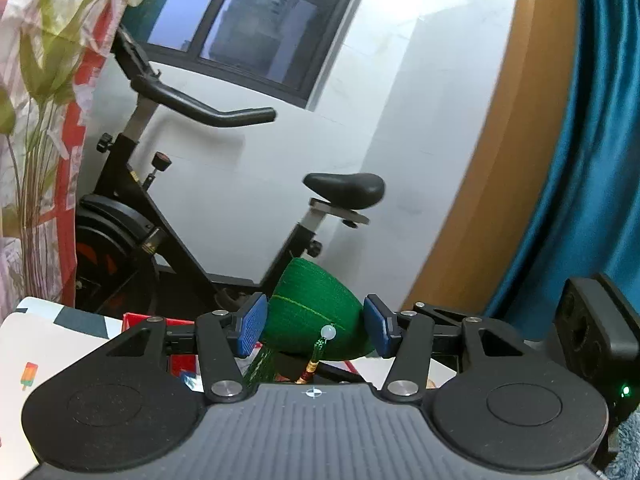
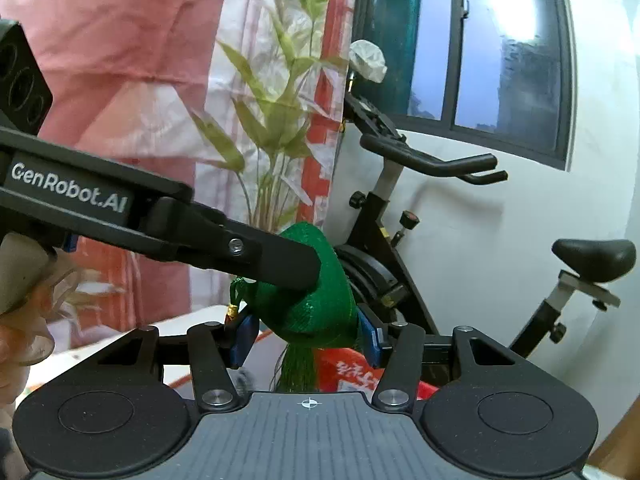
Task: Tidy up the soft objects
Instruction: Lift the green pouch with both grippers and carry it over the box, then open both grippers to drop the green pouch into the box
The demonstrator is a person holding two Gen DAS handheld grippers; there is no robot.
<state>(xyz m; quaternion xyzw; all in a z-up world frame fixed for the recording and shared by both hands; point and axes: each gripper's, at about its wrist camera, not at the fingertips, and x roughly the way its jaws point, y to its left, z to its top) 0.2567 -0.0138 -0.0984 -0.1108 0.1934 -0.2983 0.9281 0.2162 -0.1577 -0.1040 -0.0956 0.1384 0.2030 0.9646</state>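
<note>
exercise bike (image 1: pixel 168 216) and leaf-print curtain (image 2: pixel 272 120) fill the background, which suggests both tools are raised clear of the white surface (image 1: pixel 60 344). green woven pouch (image 1: pixel 316 312) hangs in mid-air, pinched from 2 sides, probably so the soft shape stays put during transfer. left hand-held gripper (image 1: pixel 316 324) presses its blue pads on the pouch flanks, aimed slightly downward. right hand-held gripper (image 2: pixel 306 336) clamps the same pouch lower down. tassel (image 2: pixel 296 368) and white bead (image 1: pixel 329 333) dangle free beneath.

text: "genrobot.ai" | on: black arm of left gripper (image 2: pixel 276 280) | red packet (image 2: pixel 352 372) print: unreadable
</note>
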